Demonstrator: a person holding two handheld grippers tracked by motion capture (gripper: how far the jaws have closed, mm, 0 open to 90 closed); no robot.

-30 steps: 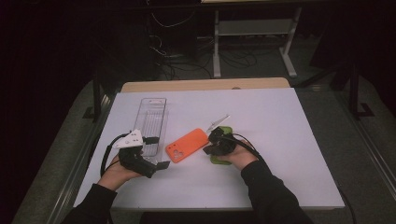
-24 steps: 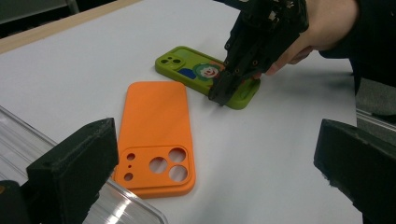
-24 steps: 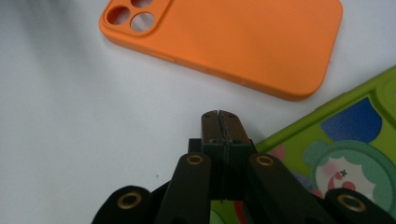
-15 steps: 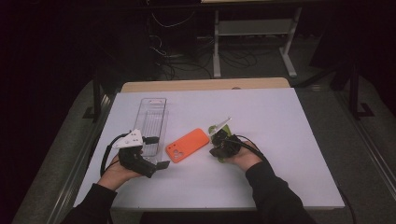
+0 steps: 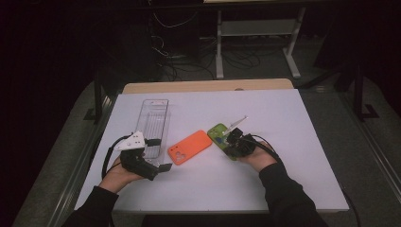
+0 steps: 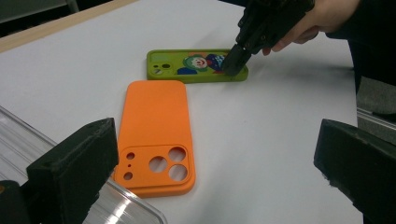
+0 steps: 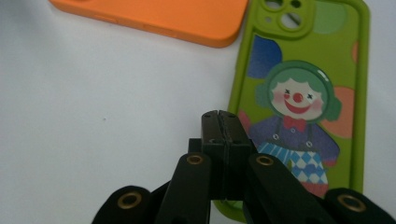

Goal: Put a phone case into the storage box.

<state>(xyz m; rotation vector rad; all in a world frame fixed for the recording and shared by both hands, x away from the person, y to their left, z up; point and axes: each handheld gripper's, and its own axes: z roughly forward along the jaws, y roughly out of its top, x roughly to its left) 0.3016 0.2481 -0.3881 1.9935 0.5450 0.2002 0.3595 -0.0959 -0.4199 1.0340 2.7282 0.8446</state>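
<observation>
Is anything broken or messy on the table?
Nothing looks broken or spilled. The orange phone case and the green clown case lie flat, camera holes up, side by side but apart. The clear tray sits upright. The right gripper is closed with its tip resting on the green case's end; the left gripper is open.

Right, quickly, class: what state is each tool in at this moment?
Left tool: open, jaws wide apart, holding nothing.
Right tool: shut, jaws pressed together, tips at the edge of the green phone case; nothing visibly between them.
</observation>
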